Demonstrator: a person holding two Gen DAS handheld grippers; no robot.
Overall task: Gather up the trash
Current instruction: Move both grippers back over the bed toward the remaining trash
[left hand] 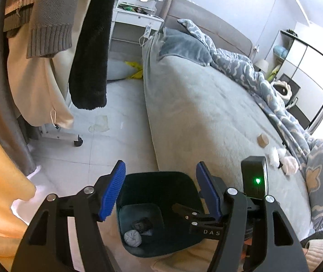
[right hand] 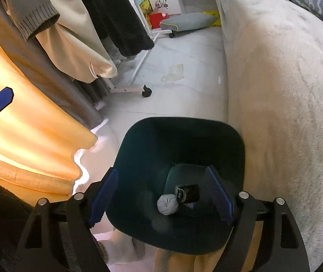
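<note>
A dark teal trash bin [right hand: 138, 149] stands on the floor beside the bed; it also shows in the left wrist view [left hand: 156, 181]. Inside lie a crumpled grey wad [right hand: 167, 204] and a dark object [right hand: 188, 193]. My right gripper [right hand: 161, 199] is open and empty right above the bin's mouth. My left gripper [left hand: 161, 190] is open and empty, above the bin too. On the bed, a brown cardboard roll [left hand: 262, 139] and white crumpled tissues [left hand: 274, 155] lie near the blanket. The right gripper's body [left hand: 254, 179] shows in the left wrist view.
A grey bed [left hand: 206, 104] fills the right side, with a blue patterned blanket [left hand: 281, 113]. A clothes rack on wheels [right hand: 143, 91] holds hanging garments at the left. An orange curtain [right hand: 25, 136] hangs at the left. A stain [right hand: 173, 72] marks the tiled floor.
</note>
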